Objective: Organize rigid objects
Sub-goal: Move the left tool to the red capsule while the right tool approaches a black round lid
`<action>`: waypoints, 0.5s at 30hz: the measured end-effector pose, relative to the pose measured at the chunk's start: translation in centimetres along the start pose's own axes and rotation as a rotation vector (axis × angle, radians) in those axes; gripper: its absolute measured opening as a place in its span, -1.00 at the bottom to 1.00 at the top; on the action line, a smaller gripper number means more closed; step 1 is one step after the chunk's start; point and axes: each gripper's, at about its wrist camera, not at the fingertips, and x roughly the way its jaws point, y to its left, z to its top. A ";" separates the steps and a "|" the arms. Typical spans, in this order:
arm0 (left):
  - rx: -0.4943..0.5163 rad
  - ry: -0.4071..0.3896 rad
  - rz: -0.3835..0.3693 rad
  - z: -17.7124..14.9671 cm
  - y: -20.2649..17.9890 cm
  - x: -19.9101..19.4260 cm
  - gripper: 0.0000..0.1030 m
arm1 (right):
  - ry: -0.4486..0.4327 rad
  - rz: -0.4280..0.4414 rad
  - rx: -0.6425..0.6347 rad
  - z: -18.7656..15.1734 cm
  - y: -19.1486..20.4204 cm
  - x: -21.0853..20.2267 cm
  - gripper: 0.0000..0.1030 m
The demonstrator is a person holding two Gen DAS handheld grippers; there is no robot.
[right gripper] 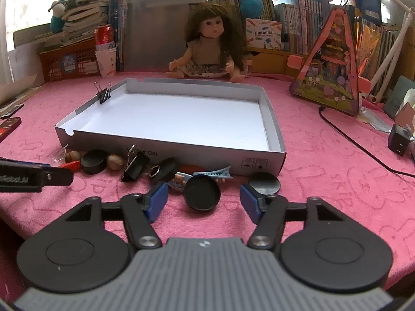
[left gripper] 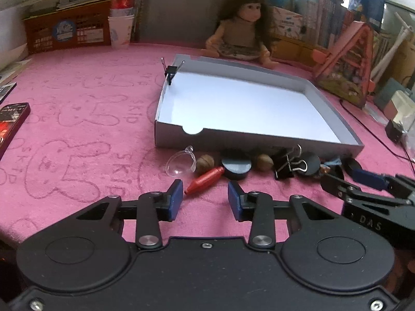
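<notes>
A shallow grey box (left gripper: 179, 137) (right gripper: 145, 143) with a white floor lies on the pink cloth, a black binder clip (left gripper: 170, 73) (right gripper: 104, 94) on its left wall. Small items line its near wall: a clear half dome (left gripper: 180, 163), two nuts (left gripper: 205, 163), a black puck (left gripper: 236, 168), a loose binder clip (left gripper: 285, 165), a blue hair clip (right gripper: 212, 173). My left gripper (left gripper: 205, 193) is open, a red spindle (left gripper: 205, 180) lying just ahead between its fingertips, untouched. My right gripper (right gripper: 203, 195) is open around a black round lid (right gripper: 202, 193), with gaps on both sides.
A doll (right gripper: 210, 49) sits behind the box. Paper cups (left gripper: 119, 31) and a red crate (left gripper: 64, 31) stand back left, a triangular toy house (right gripper: 334, 70) back right. A black cable (right gripper: 345, 134) and adapter (right gripper: 399, 140) lie at the right, a dark case (left gripper: 10, 124) at the left.
</notes>
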 end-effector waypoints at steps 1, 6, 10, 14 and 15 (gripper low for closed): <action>-0.001 0.001 -0.001 0.1 0.1 0.0 -0.32 | -0.001 0.000 0.001 0.0 0.1 0.0 0.10; 0.036 0.008 0.012 0.0 0.8 0.0 -0.60 | 0.004 0.004 0.001 0.0 -0.1 0.0 -0.09; 0.048 0.009 0.046 0.1 1.7 -0.2 -0.60 | 0.007 0.006 0.006 -0.1 -0.1 0.1 -0.09; 0.043 0.003 0.079 0.3 2.4 -0.1 -0.60 | 0.011 0.008 0.008 -0.1 -0.2 0.1 -0.09; 0.039 0.002 0.083 0.3 2.5 -0.1 -0.60 | 0.011 0.009 0.008 -0.1 -0.1 0.1 -0.09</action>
